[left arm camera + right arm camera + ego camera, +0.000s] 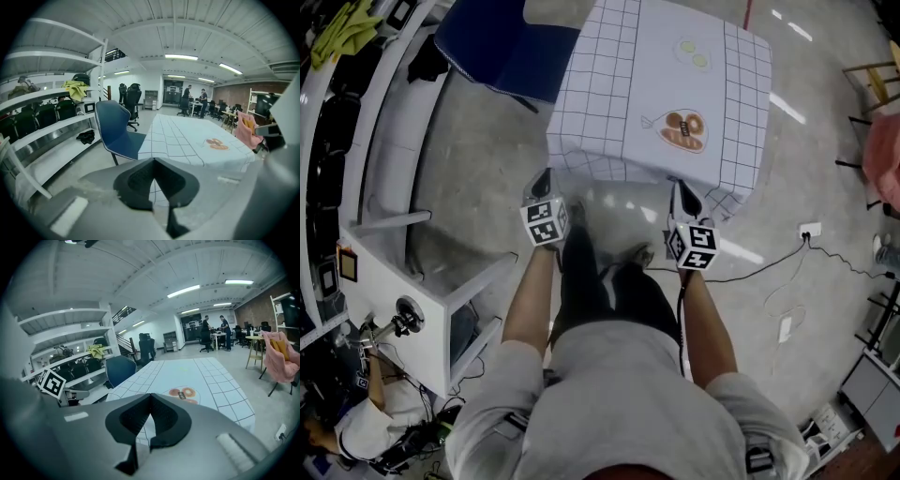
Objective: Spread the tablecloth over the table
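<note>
While left gripper [545, 180] and right gripper [682, 190] are pressed together, gridded tablecloth [661, 89] lies smooth.

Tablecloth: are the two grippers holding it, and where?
It seems so. The left gripper and the right gripper are both shut on the tablecloth, pinching its near hanging edge.

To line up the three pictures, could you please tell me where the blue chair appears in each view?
Head view: blue chair at top left, left of the tablecloth.
Left gripper view: blue chair left of centre, beside the tablecloth.
Right gripper view: blue chair left of centre, at the tablecloth's left.
Shared landmark: the checked tablecloth's orange print.
</note>
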`<act>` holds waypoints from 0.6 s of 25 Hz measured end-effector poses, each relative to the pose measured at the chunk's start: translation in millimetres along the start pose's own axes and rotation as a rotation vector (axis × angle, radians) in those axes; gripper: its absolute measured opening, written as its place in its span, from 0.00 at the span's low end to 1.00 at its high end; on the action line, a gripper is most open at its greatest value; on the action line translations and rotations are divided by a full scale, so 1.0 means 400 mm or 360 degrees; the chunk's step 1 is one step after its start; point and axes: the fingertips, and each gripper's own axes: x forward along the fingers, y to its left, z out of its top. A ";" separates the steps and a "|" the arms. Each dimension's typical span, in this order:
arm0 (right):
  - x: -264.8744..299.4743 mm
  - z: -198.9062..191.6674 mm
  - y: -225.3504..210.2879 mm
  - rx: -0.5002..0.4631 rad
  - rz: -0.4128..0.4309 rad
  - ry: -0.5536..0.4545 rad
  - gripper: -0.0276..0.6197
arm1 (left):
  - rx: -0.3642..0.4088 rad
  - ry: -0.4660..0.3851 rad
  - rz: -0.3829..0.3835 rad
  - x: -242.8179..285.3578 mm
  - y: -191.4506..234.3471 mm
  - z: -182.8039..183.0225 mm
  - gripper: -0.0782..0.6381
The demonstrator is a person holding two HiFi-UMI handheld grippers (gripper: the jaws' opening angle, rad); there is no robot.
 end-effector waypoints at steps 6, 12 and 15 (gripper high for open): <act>0.121 -0.022 0.116 -0.0040 0.0014 0.0116 0.05 | 0.0076 0.0153 -0.0086 0.151 0.183 -0.032 0.14; 0.221 -0.019 0.193 -0.0027 -0.0077 0.0231 0.05 | 0.0160 0.0357 -0.0561 0.311 0.171 -0.096 0.14; 0.243 -0.028 0.223 -0.0027 -0.0109 0.0307 0.05 | 0.0221 0.0460 -0.0778 0.344 0.134 -0.165 0.14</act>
